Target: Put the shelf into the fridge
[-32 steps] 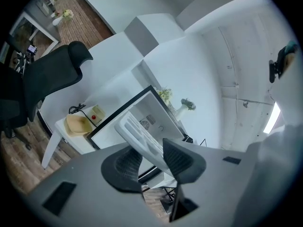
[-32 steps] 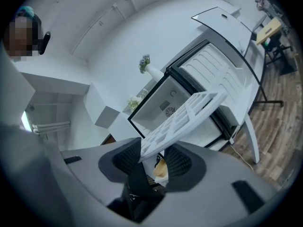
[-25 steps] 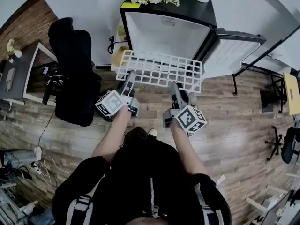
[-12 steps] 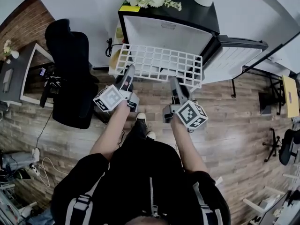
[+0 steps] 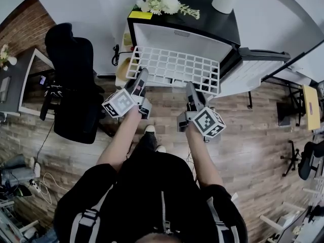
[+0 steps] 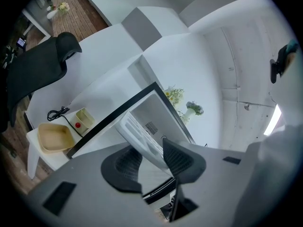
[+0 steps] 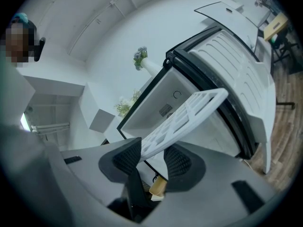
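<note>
flanking shelf [image 5: 174, 69] and fridge [image 5: 212, 16]: chair [image 5: 71, 85], door [image 5: 255, 67]

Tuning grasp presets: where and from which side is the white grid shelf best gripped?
Grip the shelf on its near long edge, from the side away from the fridge, as the left tool and right tool do, spaced apart. It is flat, wide and thin, and its far edge must enter the opening free.

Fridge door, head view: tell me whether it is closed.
No, the fridge door stands swung open to the right, and the white inside of the fridge shows beyond the shelf.
</note>
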### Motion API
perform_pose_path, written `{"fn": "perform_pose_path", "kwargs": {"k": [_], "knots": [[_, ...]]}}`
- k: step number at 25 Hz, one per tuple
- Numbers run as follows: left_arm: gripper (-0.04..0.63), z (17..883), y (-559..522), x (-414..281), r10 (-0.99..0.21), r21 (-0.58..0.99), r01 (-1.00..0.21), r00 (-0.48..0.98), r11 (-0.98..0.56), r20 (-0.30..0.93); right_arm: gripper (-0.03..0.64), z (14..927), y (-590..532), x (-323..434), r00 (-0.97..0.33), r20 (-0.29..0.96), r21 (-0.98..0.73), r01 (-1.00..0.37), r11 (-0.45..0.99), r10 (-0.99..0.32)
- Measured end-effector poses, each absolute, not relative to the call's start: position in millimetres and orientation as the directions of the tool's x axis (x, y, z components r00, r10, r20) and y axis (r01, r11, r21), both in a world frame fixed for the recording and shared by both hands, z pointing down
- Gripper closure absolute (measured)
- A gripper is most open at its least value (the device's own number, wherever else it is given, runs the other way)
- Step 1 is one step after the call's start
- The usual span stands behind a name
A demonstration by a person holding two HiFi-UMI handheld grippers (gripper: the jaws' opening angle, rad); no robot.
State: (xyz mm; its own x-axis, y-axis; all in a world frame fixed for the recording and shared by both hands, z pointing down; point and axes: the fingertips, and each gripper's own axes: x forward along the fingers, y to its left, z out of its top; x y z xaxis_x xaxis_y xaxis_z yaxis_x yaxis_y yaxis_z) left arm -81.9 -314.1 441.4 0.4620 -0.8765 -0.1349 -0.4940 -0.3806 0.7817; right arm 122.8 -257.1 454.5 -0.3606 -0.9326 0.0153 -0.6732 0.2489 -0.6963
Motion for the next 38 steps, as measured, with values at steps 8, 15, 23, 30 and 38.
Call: {"fn": "perform_pose_path", "kwargs": {"k": [8, 15, 23, 30, 38], "knots": [[0.449, 445, -332, -73, -0.865, 0.787, -0.482, 0.486, -0.385, -0.126, 0.457, 461, -273, 130, -0.347, 0.028, -0.703, -0.673, 0.229, -0.937], [0.451, 447, -345, -75, -0.865, 0.778, -0.494, 0.487, -0.390, -0.124, 0.460, 461, -282, 131, -0.340, 0.023, -0.715, -0.662, 0.222, -0.940], [0.449, 442, -351, -73, -0.859, 0.786, -0.478, 0.495, -0.392, -0.127, 0.460, 458, -288, 131, -0.334, 0.021, -0.715, -0.664, 0.219, -0.942], [0.449, 442, -356, -70, -0.856, 0.786, -0.476, 0.501, -0.395, -0.128, 0.463, 454, -294, 134, -0.315, 0.017, -0.718, -0.664, 0.208, -0.949], [0.449, 440, -368, -68, -0.856, 0.791, -0.462, 0.498, -0.400, -0.142, 0.463, 461, -306, 137, -0.310, 0.032, -0.731, -0.656, 0.190, -0.950]]}}
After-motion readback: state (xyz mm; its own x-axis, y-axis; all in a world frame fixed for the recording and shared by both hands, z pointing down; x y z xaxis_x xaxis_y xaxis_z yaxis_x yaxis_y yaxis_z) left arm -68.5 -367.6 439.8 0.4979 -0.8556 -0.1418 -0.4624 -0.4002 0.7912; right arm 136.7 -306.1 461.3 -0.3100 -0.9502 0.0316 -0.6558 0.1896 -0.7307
